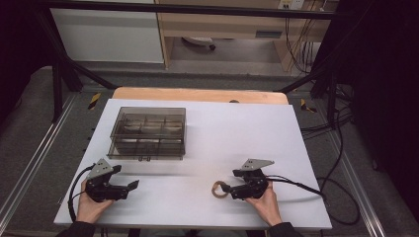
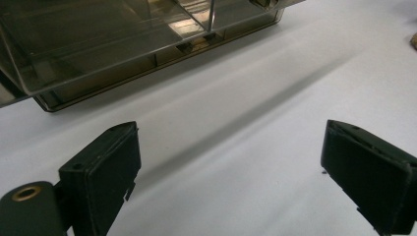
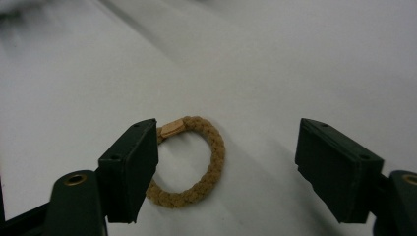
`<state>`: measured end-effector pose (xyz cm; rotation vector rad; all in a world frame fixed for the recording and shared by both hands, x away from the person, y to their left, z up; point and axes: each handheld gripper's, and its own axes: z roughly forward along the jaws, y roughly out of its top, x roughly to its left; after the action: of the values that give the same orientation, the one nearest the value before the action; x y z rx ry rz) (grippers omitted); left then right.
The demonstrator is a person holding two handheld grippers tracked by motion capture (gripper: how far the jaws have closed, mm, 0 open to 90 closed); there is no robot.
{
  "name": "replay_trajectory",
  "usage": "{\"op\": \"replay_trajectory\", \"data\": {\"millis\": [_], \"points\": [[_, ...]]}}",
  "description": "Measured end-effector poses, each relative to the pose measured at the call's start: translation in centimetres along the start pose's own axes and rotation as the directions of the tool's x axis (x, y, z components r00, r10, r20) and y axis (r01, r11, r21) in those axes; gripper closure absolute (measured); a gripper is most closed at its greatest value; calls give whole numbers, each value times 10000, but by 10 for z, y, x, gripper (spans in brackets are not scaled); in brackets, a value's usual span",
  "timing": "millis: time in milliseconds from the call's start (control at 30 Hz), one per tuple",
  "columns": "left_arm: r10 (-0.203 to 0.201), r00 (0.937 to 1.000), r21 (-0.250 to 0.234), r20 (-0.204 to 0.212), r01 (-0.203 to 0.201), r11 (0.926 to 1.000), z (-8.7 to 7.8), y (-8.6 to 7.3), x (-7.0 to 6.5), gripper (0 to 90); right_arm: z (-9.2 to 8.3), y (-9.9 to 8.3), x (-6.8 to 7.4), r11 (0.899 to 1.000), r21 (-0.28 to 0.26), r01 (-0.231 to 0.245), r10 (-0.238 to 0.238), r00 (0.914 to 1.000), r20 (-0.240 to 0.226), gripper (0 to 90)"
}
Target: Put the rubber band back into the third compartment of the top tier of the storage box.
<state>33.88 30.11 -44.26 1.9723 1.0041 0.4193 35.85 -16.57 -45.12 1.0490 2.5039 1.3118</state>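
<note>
White rectangular worktop [image 1: 197, 133] seen from above, with a person's two hands entering from its near edge. A smoky transparent plastic box with inner dividers [image 1: 148, 132] stands on the far left part of the worktop and serves as the landmark. The box's lid lies flat over several compartments; in the left gripper view the box [image 2: 98, 44] fills the upper left, its near wall and two small front latches facing the camera.

The left hand-held gripper [image 1: 129, 187] rests low over the worktop, nearer the person than the box and slightly left of it, held in the person's left hand [image 1: 91, 202]. Its two black jaws stand wide apart, with bare white surface between them [image 2: 226, 162].

A tan braided cord ring with a small flat tan tag [image 1: 220, 189] lies flat on the worktop, well to the right of the box and nearer the person. The right hand-held gripper [image 1: 228, 188], held in the person's right hand [image 1: 267, 202], points leftward at it. Its jaws are spread apart and hold nothing. In the right gripper view the ring [image 3: 196, 162] lies between the jaws, close against the left one, which covers part of its edge; whether they touch cannot be told. The right jaw stands well clear of it.
</note>
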Motion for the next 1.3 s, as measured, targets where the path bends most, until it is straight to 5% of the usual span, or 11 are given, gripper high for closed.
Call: {"op": "replay_trajectory", "data": {"millis": [700,1300], "points": [[-31,10000,4,28,31,10000,0,0,0,77,3,-5,3,9989,419,233,-228,9997,-116,670],[18,10000,53,7,-18,10000,0,0,0,77,4,-5,3,9974,706,109,-101,9999,-118,812]]}}
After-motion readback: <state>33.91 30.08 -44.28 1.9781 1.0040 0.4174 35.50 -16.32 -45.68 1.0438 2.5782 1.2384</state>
